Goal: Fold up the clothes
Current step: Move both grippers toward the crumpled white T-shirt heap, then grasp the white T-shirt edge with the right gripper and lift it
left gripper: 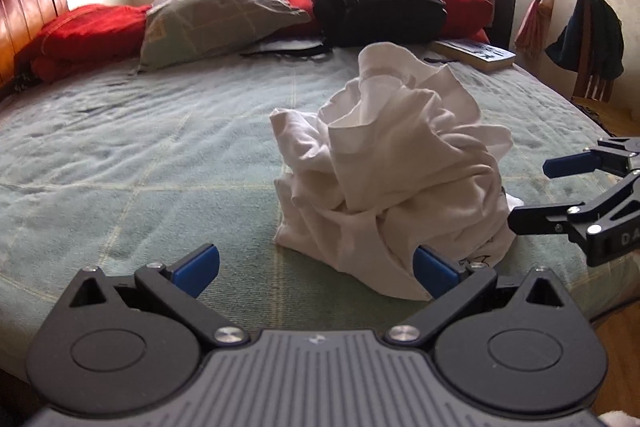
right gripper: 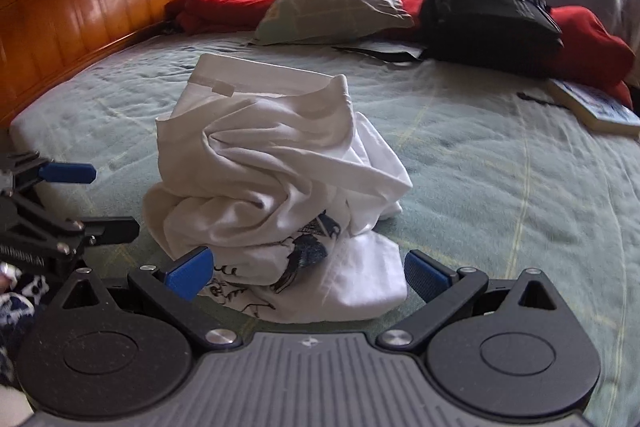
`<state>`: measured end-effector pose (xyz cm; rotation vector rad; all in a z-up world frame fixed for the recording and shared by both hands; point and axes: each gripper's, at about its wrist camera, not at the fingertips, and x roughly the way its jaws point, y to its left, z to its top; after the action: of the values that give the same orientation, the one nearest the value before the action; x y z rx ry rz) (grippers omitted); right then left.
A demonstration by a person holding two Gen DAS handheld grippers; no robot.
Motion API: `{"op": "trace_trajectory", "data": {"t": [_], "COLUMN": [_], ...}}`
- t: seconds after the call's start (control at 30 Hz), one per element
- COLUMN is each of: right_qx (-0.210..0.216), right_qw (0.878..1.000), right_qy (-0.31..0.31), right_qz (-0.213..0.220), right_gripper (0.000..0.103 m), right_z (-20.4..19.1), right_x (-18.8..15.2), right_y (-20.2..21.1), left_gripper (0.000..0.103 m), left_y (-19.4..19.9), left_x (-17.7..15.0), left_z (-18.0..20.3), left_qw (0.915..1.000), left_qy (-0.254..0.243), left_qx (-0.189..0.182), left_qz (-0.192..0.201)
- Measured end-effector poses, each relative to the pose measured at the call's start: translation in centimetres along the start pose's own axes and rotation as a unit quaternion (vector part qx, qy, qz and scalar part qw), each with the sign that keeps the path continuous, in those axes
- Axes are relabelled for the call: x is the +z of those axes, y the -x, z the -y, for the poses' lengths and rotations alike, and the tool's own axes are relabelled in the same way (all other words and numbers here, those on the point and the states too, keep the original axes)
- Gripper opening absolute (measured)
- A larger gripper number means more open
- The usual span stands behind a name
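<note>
One crumpled white shirt [left gripper: 396, 167] is seen heaped on the green bedspread [left gripper: 140, 155] from the left wrist, the left gripper [left gripper: 316, 267] spread wide before it. From the right wrist, the right gripper [right gripper: 308, 273] is likewise spread, its pads flanking the shirt's printed lower edge.

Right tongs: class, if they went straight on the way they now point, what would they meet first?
The crumpled white T-shirt. It lies on the bed directly ahead of the open right tongs, its printed lower folds already between the blue fingertips. Whether cloth touches them yet is unclear.
</note>
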<state>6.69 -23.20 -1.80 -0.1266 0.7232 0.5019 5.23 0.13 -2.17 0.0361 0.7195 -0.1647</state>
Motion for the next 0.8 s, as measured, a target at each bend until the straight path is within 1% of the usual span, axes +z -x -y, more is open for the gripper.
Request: {"op": "trace_trajectory", "data": {"t": [0.1, 0.2, 0.3, 0.37, 0.43, 0.53, 0.6, 0.63, 0.73, 0.77, 0.8], "right_qx": [0.008, 0.009, -0.004, -0.009, -0.013, -0.019, -0.021, -0.019, -0.004, 0.001, 0.006], "right_qw": [1.000, 1.000, 0.999, 0.999, 0.999, 0.998, 0.997, 0.996, 0.992, 0.991, 0.990], "right_qy": [0.012, 0.022, 0.033, 0.037, 0.042, 0.057, 0.079, 0.091, 0.125, 0.135, 0.144], "right_qz": [-0.008, -0.017, -0.015, -0.013, -0.011, -0.002, 0.005, 0.007, 0.011, 0.005, -0.003], "right_gripper": [0.103, 0.103, 0.103, 0.096, 0.085, 0.078, 0.075, 0.071, 0.066, 0.065, 0.060], "right_z": [0.5, 0.7, 1.0, 1.3, 1.7, 2.1, 2.0, 1.9, 1.4, 1.2, 1.0], "right_x": [0.2, 0.5, 0.9, 1.3, 1.9, 2.8, 3.4, 3.7, 4.6, 4.8, 4.9], "right_y": [-0.1, -0.1, -0.1, -0.1, -0.1, -0.1, -0.3, -0.5, -1.5, -2.0, -2.5], "left_gripper": [0.102, 0.102, 0.102, 0.102, 0.102, 0.102, 0.102, 0.102, 0.102, 0.102, 0.102], "left_y": [-0.4, -0.9, -1.4, -1.7, -1.9, -2.4, -2.7, -2.9, -3.2, -3.4, -3.5], "left_x": [0.2, 0.8, 1.4, 1.7, 2.0, 2.5, 2.7, 2.8, 3.3, 3.4, 3.4], "left_z": [-0.2, -0.1, -0.1, -0.3, -0.7, -1.1, -1.1, -1.1, -1.1, -1.1, -1.2], "left_qw": [0.9999, 0.9996, 0.9989, 0.9986, 0.9985, 0.9981, 0.9976, 0.9973, 0.9972, 0.9972, 0.9972], "left_qy": [-0.006, -0.024, -0.039, -0.046, -0.046, -0.049, -0.056, -0.060, -0.061, -0.060, -0.059], "left_qx": [-0.007, 0.004, 0.016, 0.018, 0.020, 0.020, 0.022, 0.023, 0.022, 0.021, 0.020], "left_qz": [-0.007, -0.015, -0.020, -0.021, -0.024, -0.031, -0.035, -0.036, -0.038, -0.040, -0.041]}}
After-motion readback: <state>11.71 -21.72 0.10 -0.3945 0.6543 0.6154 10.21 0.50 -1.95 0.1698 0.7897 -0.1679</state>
